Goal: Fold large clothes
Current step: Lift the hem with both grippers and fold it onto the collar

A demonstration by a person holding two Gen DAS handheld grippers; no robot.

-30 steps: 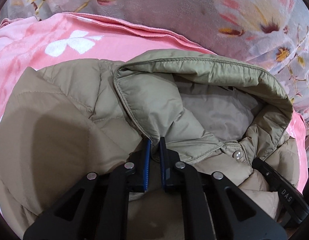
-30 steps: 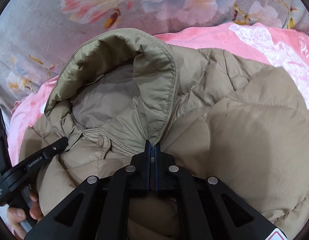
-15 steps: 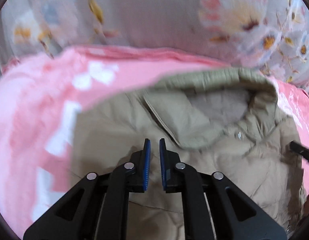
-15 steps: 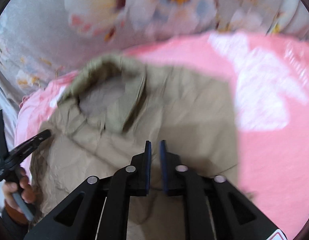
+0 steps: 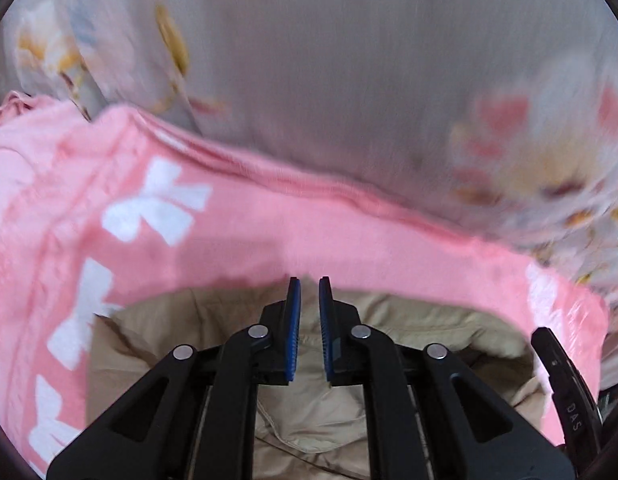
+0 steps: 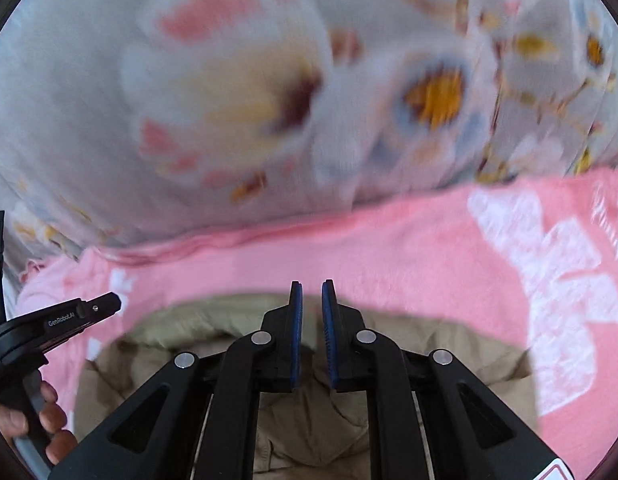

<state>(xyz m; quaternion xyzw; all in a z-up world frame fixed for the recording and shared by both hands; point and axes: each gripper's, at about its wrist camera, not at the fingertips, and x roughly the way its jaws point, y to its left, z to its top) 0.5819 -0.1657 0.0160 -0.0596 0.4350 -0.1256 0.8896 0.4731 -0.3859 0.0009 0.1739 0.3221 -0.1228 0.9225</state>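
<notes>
A beige puffer jacket [image 5: 409, 324] lies on a pink blanket [image 5: 229, 232] low in the left wrist view, with its hood edge towards the far side. It also shows low in the right wrist view [image 6: 213, 320]. My left gripper [image 5: 307, 284] is raised above the jacket, its blue pads a small gap apart, holding nothing. My right gripper [image 6: 312, 286] is likewise lifted over the jacket, slightly open and empty. The left gripper's body [image 6: 61, 320] and the hand holding it show at the left of the right wrist view.
A grey floral cover [image 5: 349, 80] rises behind the pink blanket [image 6: 389, 248] and fills the upper half of both views [image 6: 269, 80]. The right gripper's black finger [image 5: 565, 384] shows at the right edge of the left wrist view.
Both grippers let go of the jacket's collar, opened slightly, and pulled up and back. The jacket has dropped low in both views and lies flatter.
</notes>
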